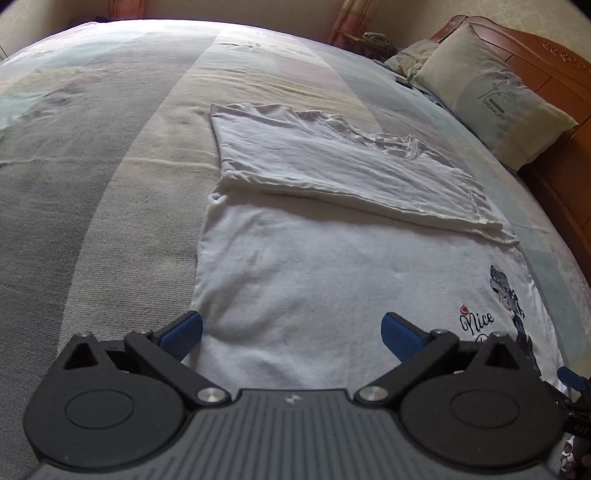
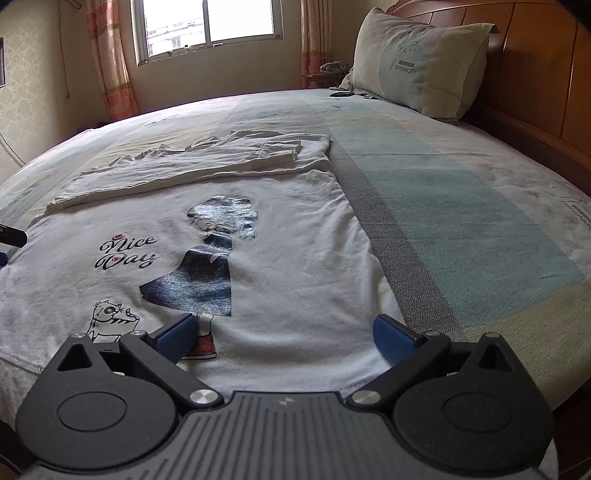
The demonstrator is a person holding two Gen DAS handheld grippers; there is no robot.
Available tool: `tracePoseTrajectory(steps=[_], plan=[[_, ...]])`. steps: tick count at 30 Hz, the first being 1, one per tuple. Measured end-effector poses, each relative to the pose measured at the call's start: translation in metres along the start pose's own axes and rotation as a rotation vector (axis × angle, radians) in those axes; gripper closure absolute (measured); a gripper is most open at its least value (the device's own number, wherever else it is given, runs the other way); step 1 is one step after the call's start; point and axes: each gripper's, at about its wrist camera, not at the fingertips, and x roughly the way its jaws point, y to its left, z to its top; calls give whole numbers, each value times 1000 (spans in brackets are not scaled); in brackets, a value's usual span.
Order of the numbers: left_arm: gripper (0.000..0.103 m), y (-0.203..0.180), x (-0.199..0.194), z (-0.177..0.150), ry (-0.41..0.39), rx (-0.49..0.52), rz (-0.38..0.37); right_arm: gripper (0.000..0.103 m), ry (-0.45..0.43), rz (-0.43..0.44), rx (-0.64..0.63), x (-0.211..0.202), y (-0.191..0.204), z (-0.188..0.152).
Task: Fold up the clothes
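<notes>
With the left gripper (image 1: 291, 330) and right gripper (image 2: 282, 334) both spread wide and empty over the near hem of the white T-shirt (image 2: 288, 236) on the bed (image 2: 461, 221) (far side already folded over), a one-layer pinch risks a crooked fold.

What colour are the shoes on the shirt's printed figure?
Red, on the printed figure of the white T-shirt; clearest in the right wrist view.

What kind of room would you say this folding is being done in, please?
Most likely a home bedroom: a T-shirt lies spread on a bed with a pillow against a wooden headboard, and a curtained window beyond.
</notes>
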Motion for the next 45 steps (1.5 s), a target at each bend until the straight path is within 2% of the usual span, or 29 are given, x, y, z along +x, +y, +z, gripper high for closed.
tracePoseTrajectory(steps=[3, 5, 9, 11, 13, 16, 21, 25, 27, 29, 31, 36, 41, 45], plan=[[1, 4, 2, 11, -12, -38, -87, 0, 2, -8, -2, 1, 2, 0], [1, 4, 12, 14, 8, -37, -113, 0, 6, -12, -5, 1, 2, 1], [1, 12, 21, 19, 6, -78, -125, 0, 10, -9, -7, 1, 2, 1], [1, 10, 15, 22, 0, -83, -101, 0, 9, -8, -7, 1, 1, 1], [1, 2, 3, 21, -16, -49, -63, 0, 8, -11, -6, 1, 1, 1], [1, -15, -11, 9, -9, 16, -100, 0, 6, -15, -6, 1, 2, 0], [1, -54, -25, -34, 22, 219, -104, 0, 8, -19, -7, 2, 3, 1], [1, -76, -25, -69, 82, 357, -56, 0, 13, -19, -2, 2, 3, 2], [1, -74, -24, -83, 103, 357, -43, 0, 15, -22, -2, 3, 3, 2], [1, -72, -30, -91, 81, 346, -31, 0, 19, -22, 1, 3, 3, 2], [1, -72, -36, -95, 93, 341, -15, 0, 21, -19, 0, 2, 2, 2], [1, -89, -53, -100, 44, 408, -23, 0, 27, -24, 3, 2, 3, 3], [1, -113, -42, -105, 23, 493, -31, 0, 41, -26, 5, 3, 4, 5], [1, -116, -26, -115, 53, 492, -60, 0, 60, -25, 3, 3, 3, 8]])
